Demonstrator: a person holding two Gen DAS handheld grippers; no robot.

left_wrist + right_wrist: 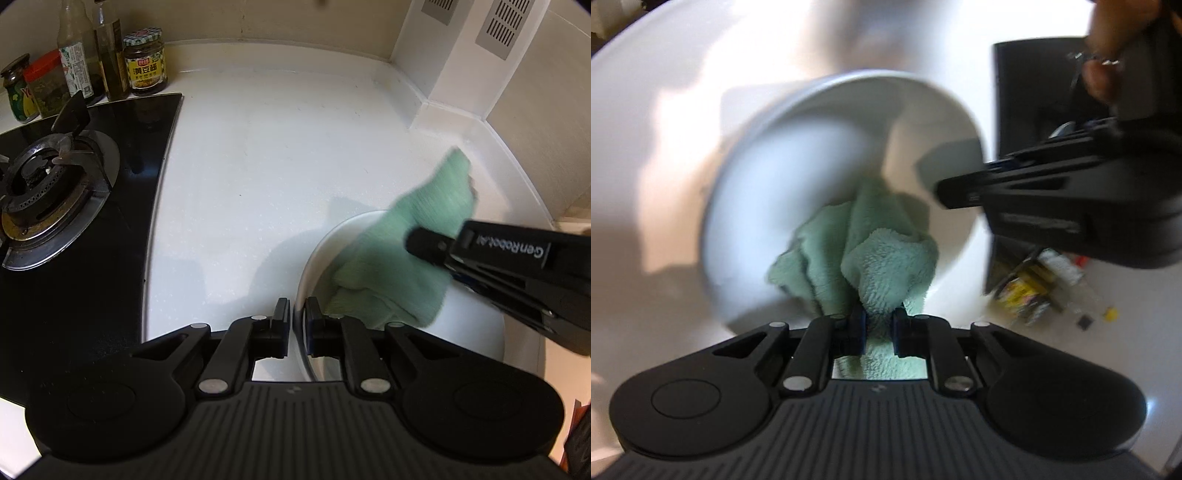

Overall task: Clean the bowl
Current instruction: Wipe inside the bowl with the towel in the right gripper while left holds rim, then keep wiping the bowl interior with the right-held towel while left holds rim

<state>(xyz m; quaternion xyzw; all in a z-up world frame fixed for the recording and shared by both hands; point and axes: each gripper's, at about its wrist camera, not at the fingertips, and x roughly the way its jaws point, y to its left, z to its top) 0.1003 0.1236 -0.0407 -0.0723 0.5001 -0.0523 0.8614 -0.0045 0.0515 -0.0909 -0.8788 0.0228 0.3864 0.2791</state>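
Bowl (325, 251): one, white, round. It sits on the white counter (258, 166), right of the hob (92, 221) and well apart from the jars. In the right wrist view its mouth is tipped toward the camera, so the bowl looks tilted rather than flat. Being round, it has no long axis.

Cloth (882, 251): one, green, fluffy, bunched. Its long axis runs from the right gripper's tips into the bowl, with a loose end trailing past the far rim in the left wrist view.

Grippers: two, black, hand-held.
- Left gripper (297, 317): jaws narrowly apart, straddling the bowl's near rim, one finger outside, one inside. Whether the pads press on the rim I cannot tell.
- Right gripper (879, 325): clamped on the cloth, which fills the gap between its fingers; it reaches into the bowl from the right in the left wrist view.

Hob: one, black glass, with one burner (40, 177) in view.

Jars (144, 62) and bottles (77, 51): five in all at the back left corner, behind the hob, namely three jars and two bottles.

Vents (506, 26): two grilles on the wall, top right.
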